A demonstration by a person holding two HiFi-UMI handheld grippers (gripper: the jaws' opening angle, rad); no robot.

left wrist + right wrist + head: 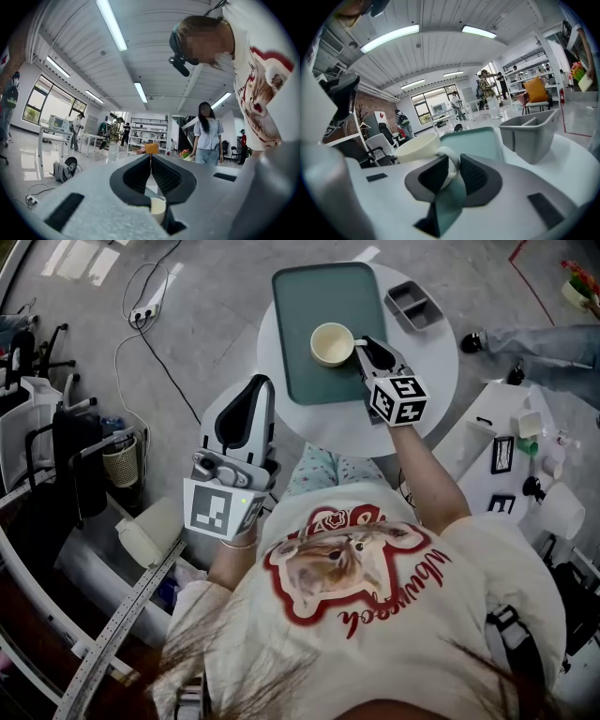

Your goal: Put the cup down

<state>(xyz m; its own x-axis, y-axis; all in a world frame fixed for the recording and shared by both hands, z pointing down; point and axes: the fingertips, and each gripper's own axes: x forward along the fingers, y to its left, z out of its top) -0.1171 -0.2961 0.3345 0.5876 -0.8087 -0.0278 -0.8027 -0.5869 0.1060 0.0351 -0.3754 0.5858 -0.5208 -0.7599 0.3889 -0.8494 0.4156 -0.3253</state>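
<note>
Cup (330,344): cream, mouth up, over the middle of the tray, with the handle turned toward the right gripper; not clear whether resting on the tray or held just above it.

Right gripper (451,171): jaws closed on the cup's looped handle, one ribbed dark pad on each side of the loop; marker cube behind, toward the person.

Left gripper (151,161): jaws together at the tips with nothing clamped; held off the near-left edge of the table, well apart from the cup and close to the person's body.

Tray (319,296): teal-green rectangle with rounded corners, lying on the table and reaching toward its far edge; bare apart from the cup.

Table (427,362): round, white top.

Bin (413,306): grey, split into two compartments, on the table to the right of the tray and apart from it.

Floor (216,306): grey, with a white cable and a power strip (145,307) at the far left.

Person (375,615): seen from above in a pale T-shirt with red print.
</note>
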